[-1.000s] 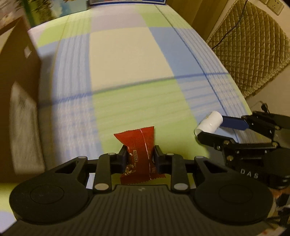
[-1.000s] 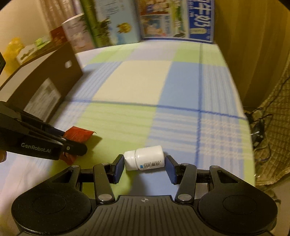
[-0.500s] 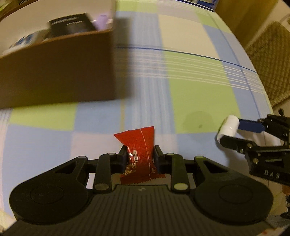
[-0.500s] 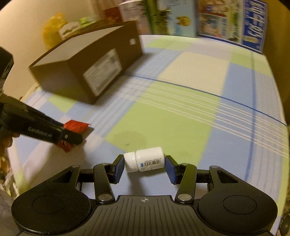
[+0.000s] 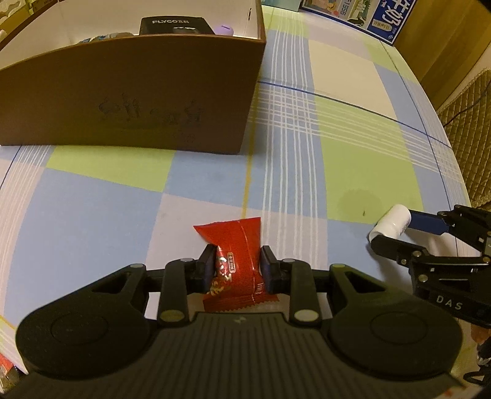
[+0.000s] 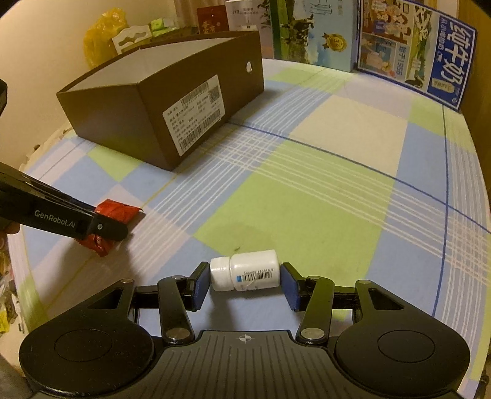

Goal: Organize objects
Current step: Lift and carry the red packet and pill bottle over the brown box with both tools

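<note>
Two grips are loaded at once here. Our left gripper (image 5: 236, 266) has its jaws nearly closed on the red snack packet (image 5: 235, 261), low centre of the left wrist view. Our right gripper (image 6: 244, 281) stands partly open, pinching the white pill bottle (image 6: 245, 274) end to end, cap against the left pad.

We judge this the carry step: both items lifted and bound for the brown box (image 5: 132, 92), upper left in both views. Next we need to lift each load over the near wall and release inside.

The left view lets us peek over the rim: a black boxed item (image 5: 176, 26) and something purple (image 5: 225, 29) already lie in there. The right view hides that, but shows the shipping label (image 6: 196, 110) on the box's end.
</note>
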Available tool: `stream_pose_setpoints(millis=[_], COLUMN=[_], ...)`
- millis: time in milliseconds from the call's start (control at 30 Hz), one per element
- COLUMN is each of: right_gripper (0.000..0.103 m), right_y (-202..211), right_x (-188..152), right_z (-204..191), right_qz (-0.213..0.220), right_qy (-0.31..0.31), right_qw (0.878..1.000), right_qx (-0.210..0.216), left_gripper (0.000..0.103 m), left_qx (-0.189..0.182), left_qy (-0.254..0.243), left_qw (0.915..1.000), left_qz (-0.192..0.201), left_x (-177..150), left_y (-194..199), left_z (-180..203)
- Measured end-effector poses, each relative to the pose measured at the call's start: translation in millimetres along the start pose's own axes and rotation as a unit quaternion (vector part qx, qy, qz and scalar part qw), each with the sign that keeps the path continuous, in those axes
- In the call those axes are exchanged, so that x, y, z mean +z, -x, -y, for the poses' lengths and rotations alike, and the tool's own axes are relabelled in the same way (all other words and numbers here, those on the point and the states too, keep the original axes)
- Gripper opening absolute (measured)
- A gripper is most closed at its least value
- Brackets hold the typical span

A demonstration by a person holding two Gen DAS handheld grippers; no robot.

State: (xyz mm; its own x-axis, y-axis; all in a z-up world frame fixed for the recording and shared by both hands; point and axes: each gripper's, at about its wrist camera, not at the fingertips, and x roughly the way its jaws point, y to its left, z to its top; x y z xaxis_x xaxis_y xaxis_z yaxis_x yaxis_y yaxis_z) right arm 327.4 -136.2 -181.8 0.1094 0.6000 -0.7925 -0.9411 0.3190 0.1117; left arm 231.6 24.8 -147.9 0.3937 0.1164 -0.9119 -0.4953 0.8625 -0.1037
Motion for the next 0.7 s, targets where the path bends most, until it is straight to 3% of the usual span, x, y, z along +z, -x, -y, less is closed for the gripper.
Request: stream_pose_setpoints(millis=[700], right_gripper=[0.045], right_y=[18], right_x=[21], right_z=[-30], right_qz=[0.02], right_qy=[-0.013], right_qw=[1.0], right_qx=[0.014], left_gripper=[0.025], left_qx=[-0.018], left_qy=[-0.016], left_qw=[0.9996], left_qz=[0.016], left_x=[3], left_y=[17], left_z=[-9])
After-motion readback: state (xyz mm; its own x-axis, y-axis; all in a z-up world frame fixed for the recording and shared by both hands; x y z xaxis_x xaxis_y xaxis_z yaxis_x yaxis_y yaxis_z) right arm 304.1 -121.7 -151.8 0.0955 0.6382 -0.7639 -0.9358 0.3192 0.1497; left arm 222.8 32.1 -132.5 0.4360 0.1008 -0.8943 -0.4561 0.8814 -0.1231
